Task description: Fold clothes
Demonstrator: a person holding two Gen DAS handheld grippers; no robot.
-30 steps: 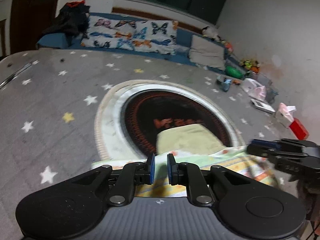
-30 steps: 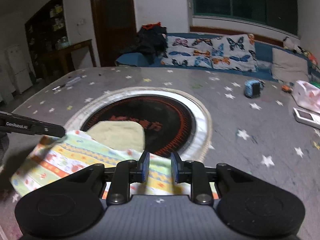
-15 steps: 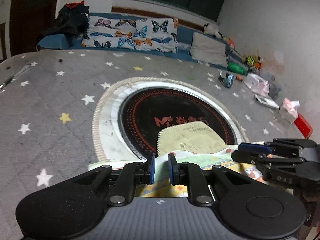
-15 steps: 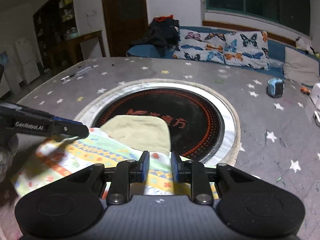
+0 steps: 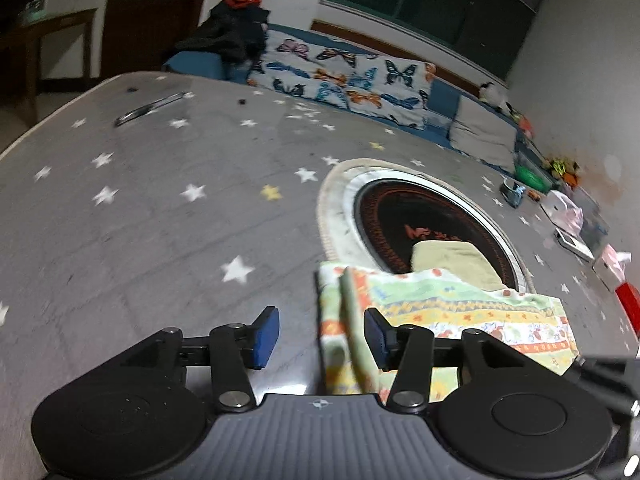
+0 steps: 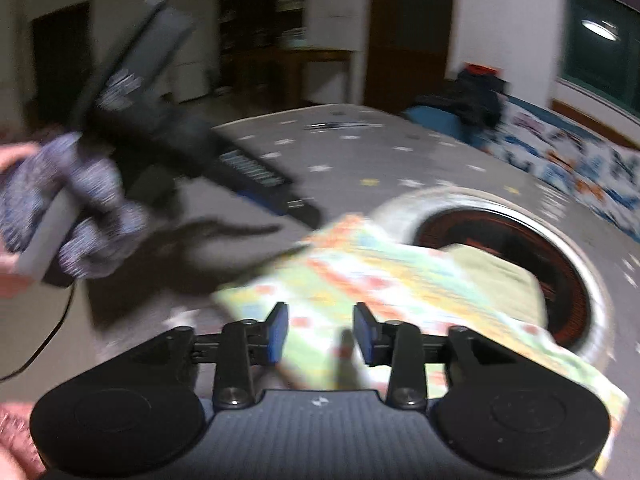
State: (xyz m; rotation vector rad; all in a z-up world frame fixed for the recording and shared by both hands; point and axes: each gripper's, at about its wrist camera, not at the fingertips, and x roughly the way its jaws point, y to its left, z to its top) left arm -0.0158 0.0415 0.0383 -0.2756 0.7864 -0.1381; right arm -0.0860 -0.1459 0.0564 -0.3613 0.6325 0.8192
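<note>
A colourful patterned cloth lies folded on the grey star-print table, partly over a pale yellow-green cloth on the round black inlay. My left gripper is open and empty, its jaws spread over the cloth's left edge. My right gripper is open and empty above the patterned cloth, which is blurred there. The left gripper also shows in the right wrist view, held by a gloved hand, raised left of the cloth.
The round black inlay with a white rim sits mid-table. A metal handle lies far left. Boxes, bags and toys crowd the right side. A butterfly-print cushion lines the bench behind the table.
Both grippers have opened and let go of the patterned cloth, which now lies folded on the table. The left gripper has swung left and lifted away. Both views are turning.
</note>
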